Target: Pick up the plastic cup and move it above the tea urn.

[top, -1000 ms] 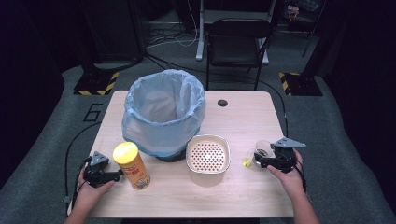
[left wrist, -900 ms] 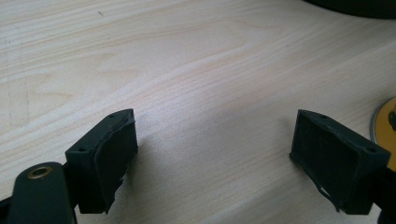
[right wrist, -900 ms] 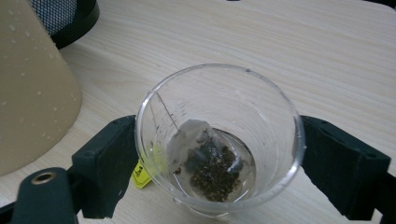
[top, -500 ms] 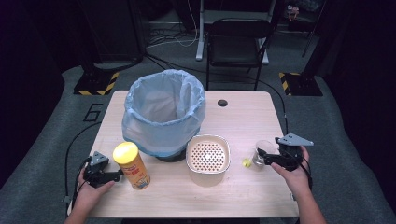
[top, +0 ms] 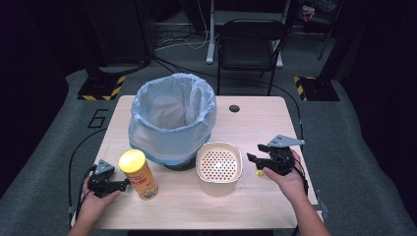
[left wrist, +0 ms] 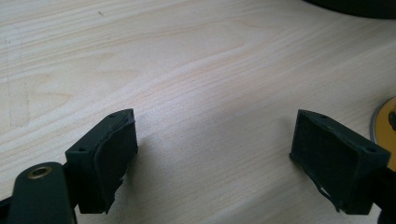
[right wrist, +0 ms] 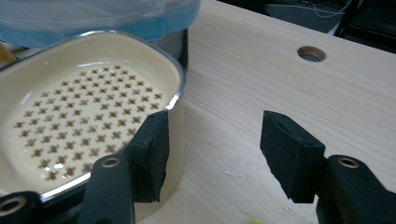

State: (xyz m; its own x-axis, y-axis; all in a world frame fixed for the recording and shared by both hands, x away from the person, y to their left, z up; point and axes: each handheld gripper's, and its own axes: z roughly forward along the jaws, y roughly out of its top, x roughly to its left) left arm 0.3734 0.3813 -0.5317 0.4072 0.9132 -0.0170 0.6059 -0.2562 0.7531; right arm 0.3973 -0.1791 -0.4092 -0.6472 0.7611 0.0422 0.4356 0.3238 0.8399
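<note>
The right gripper point(top: 255, 160) sits in a hand at the right side of the table point(top: 255, 123). Its jaws have just been closing, and there is nothing between them. In the right gripper view point(right wrist: 212, 154) the two black pads still have a gap, with only bare wood showing through it, so this gripper is let go and holds nothing. Just under it, a little yellow bit point(top: 259, 172) lies on the table. In the right gripper view that same bit point(right wrist: 254, 221) peeks in at the bottom edge.

Right beside the left pad is a cream bowl point(right wrist: 84, 107) with lots of small holes in its bottom. From above, the bowl point(top: 219, 164) stands near the middle of the table, just left of the right gripper.

The left gripper point(top: 120, 184) rests low at the left side, held by the other hand. Its jaws point(left wrist: 212, 156) are wide apart over bare wood and grip nothing. Its tips point at a yellow can point(top: 139, 174) that stands upright just beside them.

Behind the can and the bowl stands a bin point(top: 173, 118) lined with a light blue bag.
</note>
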